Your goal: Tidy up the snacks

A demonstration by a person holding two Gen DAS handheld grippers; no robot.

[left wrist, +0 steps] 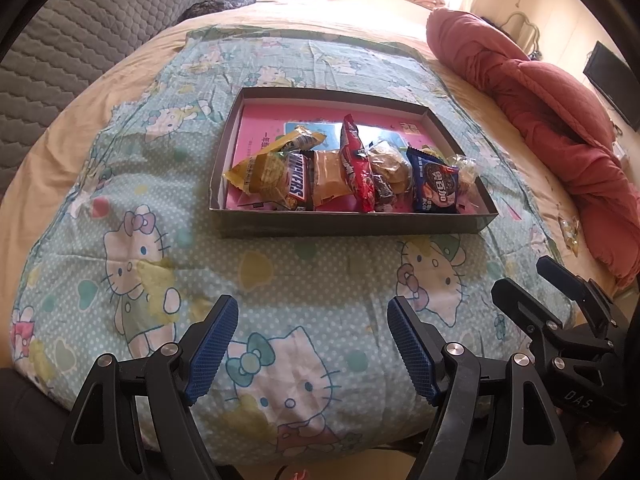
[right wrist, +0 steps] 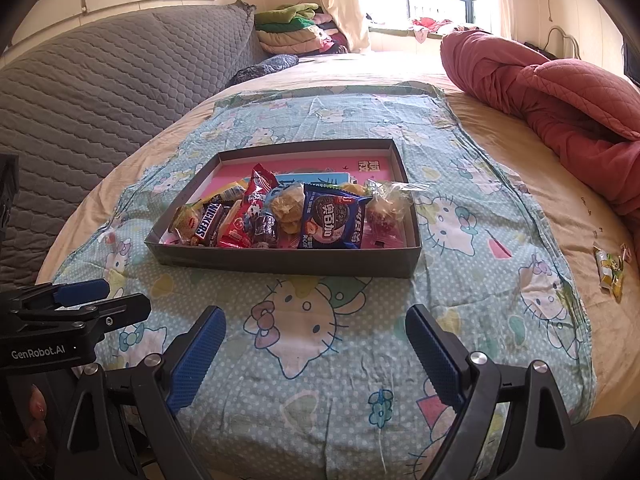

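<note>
Left wrist view shows the left gripper point(left wrist: 312, 344) at the bottom of the frame, its blue pads spread apart with nothing between them, only the cartoon-cat cloth point(left wrist: 132, 240) beneath. Centre frame sits a shallow dark box point(left wrist: 352, 224), its long axis running left to right, near wall facing the camera. Snacks lie in a row along that near wall: a Snickers bar point(left wrist: 298, 186) pointing away from the camera and leaning slightly left, a red packet point(left wrist: 356, 164) lying lengthwise front to back, and a blue cookie packet point(left wrist: 436, 184) at the right. From the right wrist view, the right gripper point(right wrist: 316, 356) also stands wide apart and empty at the bottom. One small yellow-green packet point(right wrist: 610, 270) lies outside the box, at the right edge.
</note>
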